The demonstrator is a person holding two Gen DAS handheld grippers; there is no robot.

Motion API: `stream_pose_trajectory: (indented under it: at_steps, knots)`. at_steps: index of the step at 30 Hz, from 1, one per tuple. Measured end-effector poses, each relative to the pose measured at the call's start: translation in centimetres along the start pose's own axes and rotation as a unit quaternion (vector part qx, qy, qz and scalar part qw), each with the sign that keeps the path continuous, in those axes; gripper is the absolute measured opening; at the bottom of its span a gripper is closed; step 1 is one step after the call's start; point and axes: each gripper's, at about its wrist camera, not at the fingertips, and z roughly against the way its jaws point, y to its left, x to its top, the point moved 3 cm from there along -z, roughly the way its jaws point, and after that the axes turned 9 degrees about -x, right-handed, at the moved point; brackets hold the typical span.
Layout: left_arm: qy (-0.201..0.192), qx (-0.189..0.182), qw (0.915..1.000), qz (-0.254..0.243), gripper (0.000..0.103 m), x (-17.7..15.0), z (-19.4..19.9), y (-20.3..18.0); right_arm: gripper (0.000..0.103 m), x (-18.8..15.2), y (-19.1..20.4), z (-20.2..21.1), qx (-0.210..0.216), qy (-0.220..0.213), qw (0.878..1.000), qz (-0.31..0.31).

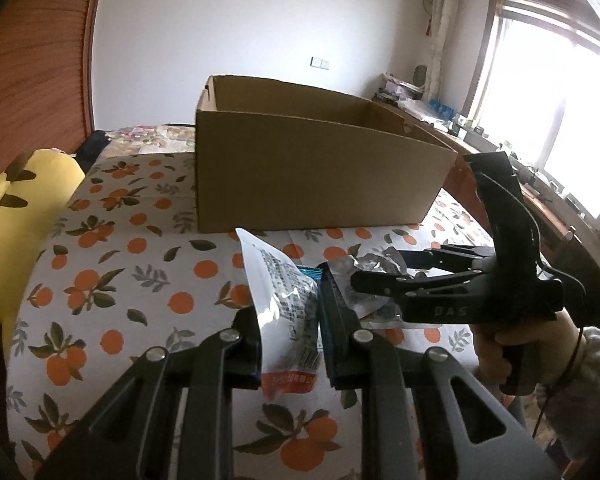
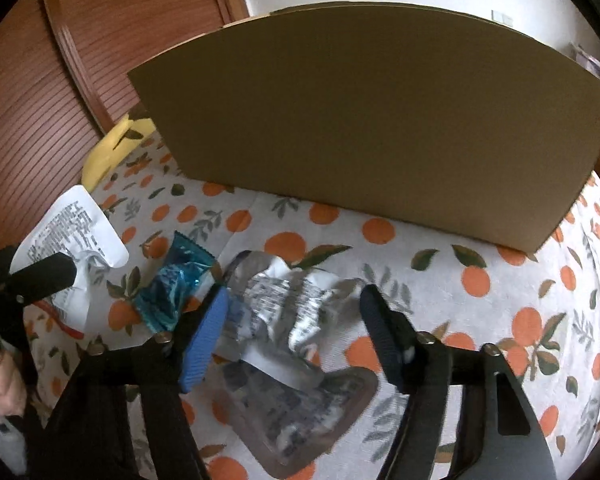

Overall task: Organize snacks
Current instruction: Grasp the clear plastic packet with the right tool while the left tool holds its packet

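Altogether three snack packets show, all on the near part of a bed covered by a sheet [image 1: 112,248] printed with oranges and leaves. One is a white packet [image 1: 284,312] with small black print and a red bottom edge; it stands up off the sheet, clamped between the nearly closed fingers of the left gripper [image 1: 290,344]. A small blue wrapper [image 2: 176,292] lies flat on the sheet just beside it, and a crinkled silver packet [image 2: 292,312] lies next to that one. Behind the packets stands one open cardboard box [image 1: 316,176], its tall near wall rising between the snacks and its inside, so nothing of its floor can be seen. A yellow plush toy [image 1: 24,216] lies along the bed's left edge against a wooden slatted panel [image 1: 32,80], and a cluttered wooden desk [image 1: 496,148] runs under the bright window [image 1: 560,92] on the right. The right gripper [image 2: 296,328], held in a bare hand [image 1: 500,356] with a fuzzy pale sleeve, hangs tilted down over the silver packet with its fingers about half apart, one on each side of the packet; I cannot tell whether either pad touches the foil. Its left pad is blue and ribbed, the other dark.
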Motion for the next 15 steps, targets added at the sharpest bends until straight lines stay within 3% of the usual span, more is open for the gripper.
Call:
stream_pose_trajectory:
  at_steps: [9, 15]
  knots:
    - [0.000, -0.004, 1.0000, 0.000, 0.019, -0.4, 0.4, -0.2, 0.045, 0.1, 0.9, 0.1, -0.011, 0.002, 1.000, 0.015]
    - [-0.001, -0.004, 1.0000, -0.005, 0.019, -0.3, 0.5, -0.5, 0.041, 0.1, 0.5, 1.2, -0.003, -0.013, 1.000, 0.010]
